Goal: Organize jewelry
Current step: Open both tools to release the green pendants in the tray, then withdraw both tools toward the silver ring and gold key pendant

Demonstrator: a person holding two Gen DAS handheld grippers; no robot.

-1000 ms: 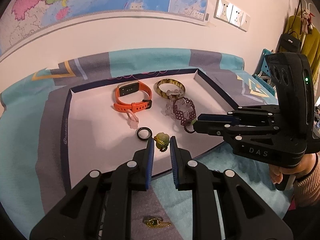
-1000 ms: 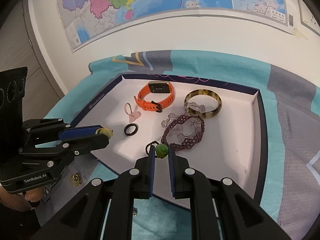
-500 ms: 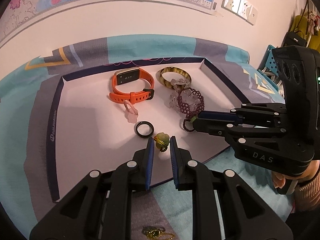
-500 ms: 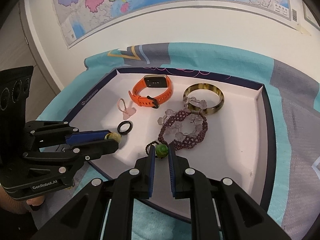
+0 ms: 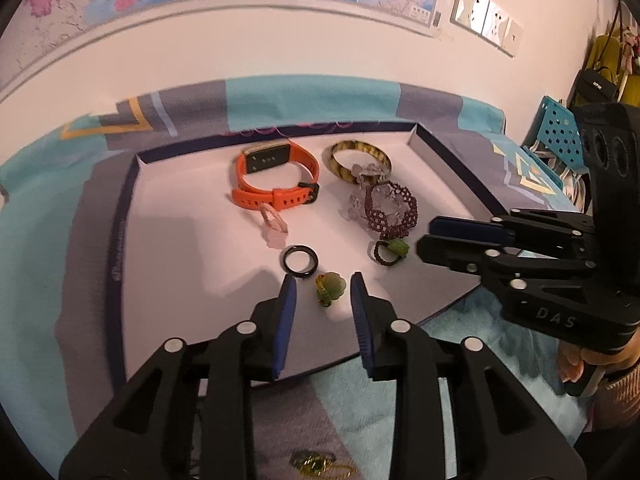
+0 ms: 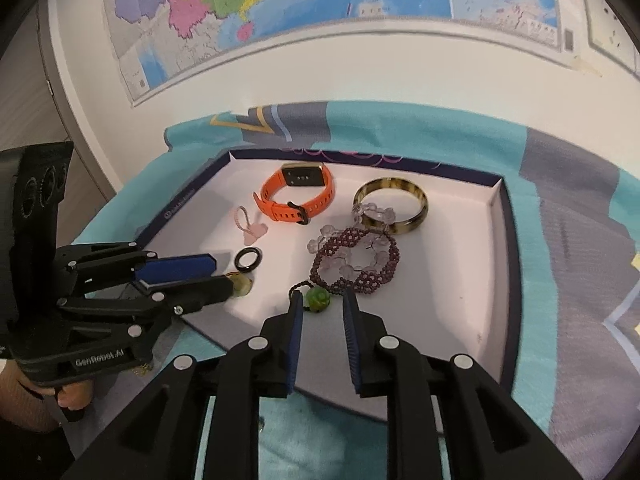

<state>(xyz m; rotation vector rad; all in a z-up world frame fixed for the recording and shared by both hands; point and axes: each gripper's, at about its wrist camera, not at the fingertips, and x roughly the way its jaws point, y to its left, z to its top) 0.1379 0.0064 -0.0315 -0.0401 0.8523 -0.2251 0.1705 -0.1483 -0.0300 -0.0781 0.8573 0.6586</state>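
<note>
A white tray (image 5: 180, 232) with a dark rim holds the jewelry. My left gripper (image 5: 322, 284) is open, its jaws on either side of a green-and-gold charm (image 5: 330, 286) lying on the tray. My right gripper (image 6: 322, 300) is open around a green bead ring on a dark cord (image 6: 316, 299), which also shows in the left wrist view (image 5: 394, 249). Also in the tray are an orange watch band (image 5: 276, 184), a tortoiseshell bangle (image 5: 360, 158), a purple beaded bracelet (image 5: 390, 210), a black ring (image 5: 300, 262) and a pink charm (image 5: 274, 228).
The tray lies on a teal and grey cloth (image 5: 48, 208). A gold piece with a green stone (image 5: 316, 464) lies on the cloth below my left gripper. A wall with a map (image 6: 280, 8) stands behind. A blue perforated crate (image 5: 556, 132) is at the right.
Both grippers opened. The left one let go of the green-and-gold charm and the right one let go of the green bead ring; both pieces now lie on the tray.
</note>
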